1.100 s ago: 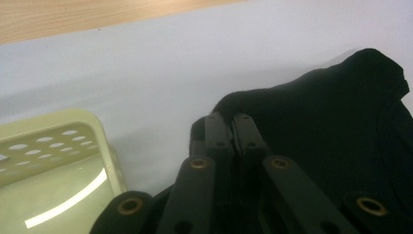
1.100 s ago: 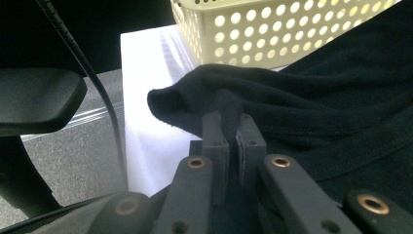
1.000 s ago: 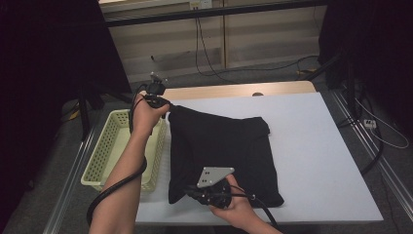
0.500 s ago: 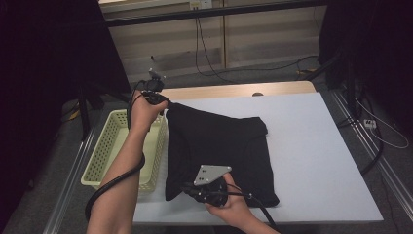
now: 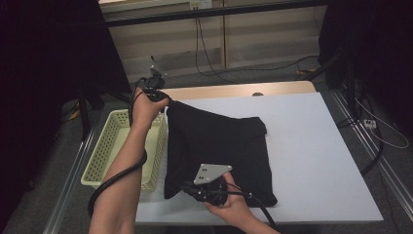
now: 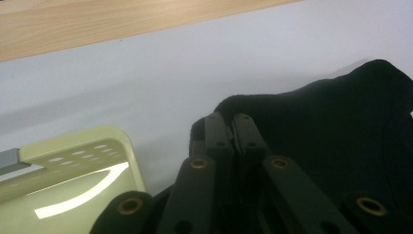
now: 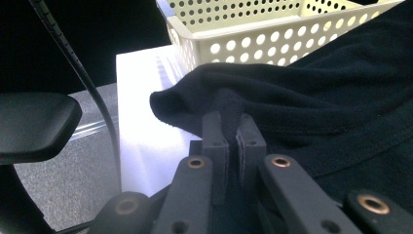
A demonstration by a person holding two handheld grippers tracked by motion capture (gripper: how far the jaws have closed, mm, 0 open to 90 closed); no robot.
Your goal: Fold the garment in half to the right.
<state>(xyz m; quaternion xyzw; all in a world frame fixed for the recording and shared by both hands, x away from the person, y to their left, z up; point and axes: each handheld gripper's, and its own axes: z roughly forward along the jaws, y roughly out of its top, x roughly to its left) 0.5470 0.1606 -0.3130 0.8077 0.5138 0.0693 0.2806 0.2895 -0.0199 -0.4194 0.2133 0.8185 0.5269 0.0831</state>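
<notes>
A folded black garment (image 5: 219,151) lies on the white table (image 5: 311,146), its left edge next to a pale yellow perforated basket (image 5: 109,151). My left gripper (image 5: 160,97) is shut on the garment's far left corner (image 6: 253,105), its jaws (image 6: 229,131) pressed together on the cloth. My right gripper (image 5: 187,187) is shut on the near left corner (image 7: 195,92), with a fold of cloth pinched between the closed jaws (image 7: 234,134). Both corners are lifted slightly off the table.
The basket (image 7: 272,24) stands at the table's left edge, close to the garment. A wooden strip (image 5: 234,90) runs along the table's far edge. Cables (image 5: 370,146) hang off the right side. The right half of the table is bare.
Both grippers have drawn the garment a little to the left, toward the basket, with their hold on the corners unchanged.
</notes>
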